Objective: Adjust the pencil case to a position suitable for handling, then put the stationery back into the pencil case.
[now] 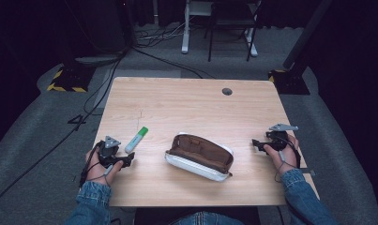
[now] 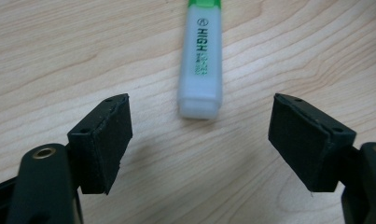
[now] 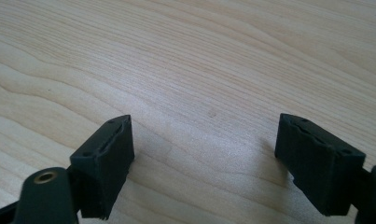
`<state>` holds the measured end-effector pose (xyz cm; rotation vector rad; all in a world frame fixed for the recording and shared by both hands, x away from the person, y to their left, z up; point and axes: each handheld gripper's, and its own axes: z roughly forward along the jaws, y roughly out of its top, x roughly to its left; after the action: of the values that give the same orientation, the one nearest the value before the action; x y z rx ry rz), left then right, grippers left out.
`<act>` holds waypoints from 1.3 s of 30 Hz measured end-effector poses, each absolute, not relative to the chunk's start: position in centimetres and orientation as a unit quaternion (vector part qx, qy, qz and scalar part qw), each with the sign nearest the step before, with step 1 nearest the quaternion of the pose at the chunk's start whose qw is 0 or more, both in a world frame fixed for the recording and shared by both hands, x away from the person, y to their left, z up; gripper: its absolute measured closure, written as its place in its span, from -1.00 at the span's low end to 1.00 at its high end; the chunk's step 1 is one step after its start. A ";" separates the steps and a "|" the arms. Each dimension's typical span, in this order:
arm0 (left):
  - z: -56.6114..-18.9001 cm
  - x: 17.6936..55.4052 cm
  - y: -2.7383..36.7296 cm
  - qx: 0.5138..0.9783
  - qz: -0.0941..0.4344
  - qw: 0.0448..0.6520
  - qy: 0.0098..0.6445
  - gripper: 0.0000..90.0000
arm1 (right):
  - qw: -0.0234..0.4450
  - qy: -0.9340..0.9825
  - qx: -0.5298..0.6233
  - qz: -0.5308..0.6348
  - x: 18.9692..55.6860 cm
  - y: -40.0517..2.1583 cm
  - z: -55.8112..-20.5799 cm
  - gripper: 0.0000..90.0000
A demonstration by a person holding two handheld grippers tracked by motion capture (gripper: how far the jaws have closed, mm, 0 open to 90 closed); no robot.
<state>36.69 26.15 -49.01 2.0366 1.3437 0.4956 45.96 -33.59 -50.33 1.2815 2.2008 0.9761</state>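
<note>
Left of the open white zip pouch with brown lining (image 1: pixel 199 158) on the pale wooden table (image 1: pixel 186 105), green-capped white highlighter pen (image 1: pixel 136 139) lying flat just ahead of left gripper (image 1: pixel 125 161), jaws spread wide, empty; right of pouch, right gripper (image 1: pixel 255 143), likewise parted over bare wood.

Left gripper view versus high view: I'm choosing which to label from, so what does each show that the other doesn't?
The left gripper view alone makes the printed lettering on the white highlighter with a green cap readable, between open jaws. The high view alone shows the open white pencil pouch with a brown lining, the right gripper and the left gripper. Both show the highlighter lying on the light wooden table.
</note>
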 end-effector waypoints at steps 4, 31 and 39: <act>-48.8 37.2 25.7 0.774 0.189 0.323 0.511 -0.47 | 0.206 0.789 0.460 0.350 45.9 -33.6 -50.3 -0.56; -49.6 41.4 24.1 0.777 0.186 0.312 0.514 0.05 | 0.209 0.787 0.464 0.349 45.9 -33.3 -50.4 -0.56; -49.5 41.4 24.3 0.784 0.190 0.310 0.503 0.45 | 0.208 0.788 0.463 0.350 45.9 -33.3 -50.3 -0.56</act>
<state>41.36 24.35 -49.54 2.0704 1.3280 0.5027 45.87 -33.30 -50.35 1.2880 2.1922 0.9740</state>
